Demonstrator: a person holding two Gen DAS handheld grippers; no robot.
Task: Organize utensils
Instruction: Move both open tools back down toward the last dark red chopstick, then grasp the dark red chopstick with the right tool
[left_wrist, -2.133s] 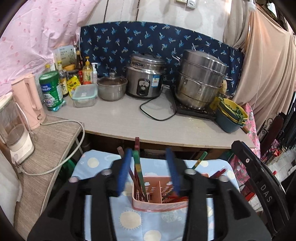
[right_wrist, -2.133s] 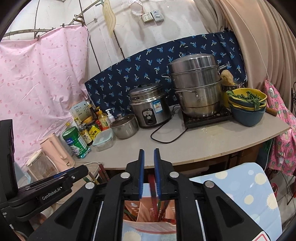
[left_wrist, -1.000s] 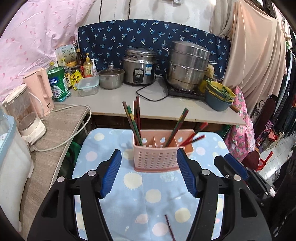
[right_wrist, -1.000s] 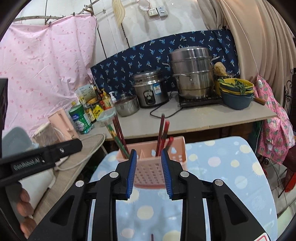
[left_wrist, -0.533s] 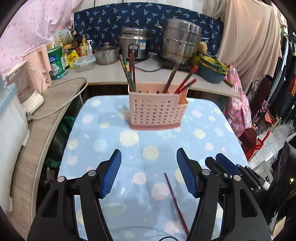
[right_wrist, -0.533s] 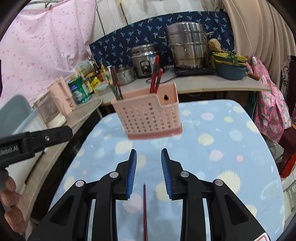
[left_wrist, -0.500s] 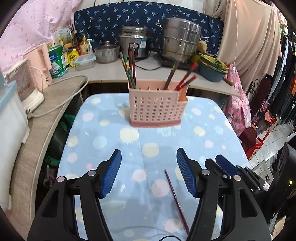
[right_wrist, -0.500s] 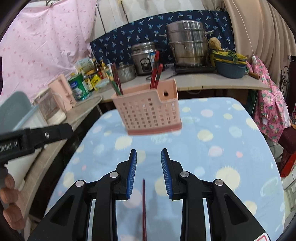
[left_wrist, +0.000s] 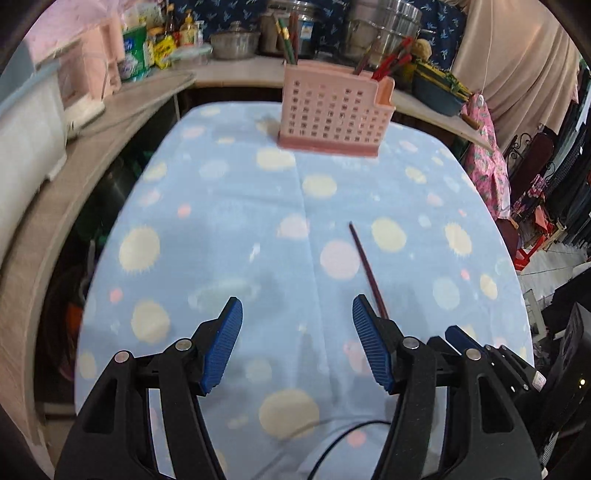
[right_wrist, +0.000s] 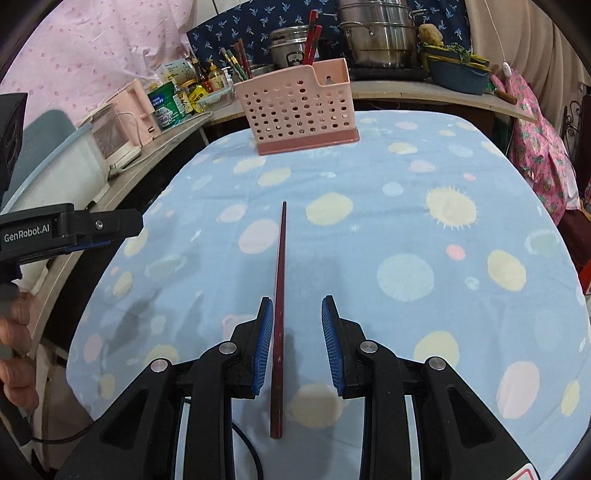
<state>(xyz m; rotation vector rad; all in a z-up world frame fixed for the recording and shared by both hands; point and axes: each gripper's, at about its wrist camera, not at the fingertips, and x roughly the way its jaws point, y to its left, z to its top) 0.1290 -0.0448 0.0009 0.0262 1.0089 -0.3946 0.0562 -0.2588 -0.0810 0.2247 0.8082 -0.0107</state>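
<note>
Through the left wrist camera, we are seeing our left claw (left_wrist: 297, 341) hanging released, its blue pads (left_wrist: 221, 347) spread wide with nothing between them. It is hovering over the tabletop (left_wrist: 221, 206), which is wearing a blue cloth with pale dots. A dark red chopstick (left_wrist: 367, 269) is lying flat on the cloth just ahead of the claw's right pad, its near end slipping behind that pad and its tip pointing away and a little to the left. Far ahead of the claw, at the tabletop's back edge, the pink rack (left_wrist: 334, 112) is standing upright and holding more chopsticks (left_wrist: 386, 61) that are leaning out of its top. The tip of our right claw is showing low to the right of the left one.

Through the right wrist camera, our right claw (right_wrist: 297, 341) is also released, its pads (right_wrist: 263, 345) standing moderately apart. The chopstick (right_wrist: 279, 295) is lying between them, running straight ahead from under the claw, closer to the left pad; whether it is touching that pad we cannot tell. The rack (right_wrist: 299, 105) is sitting well ahead of the claw, slightly left of centre. Our left claw (right_wrist: 70, 230) is reaching in from the left, with fingers (right_wrist: 14, 339) of the hand gripping it below.
</note>
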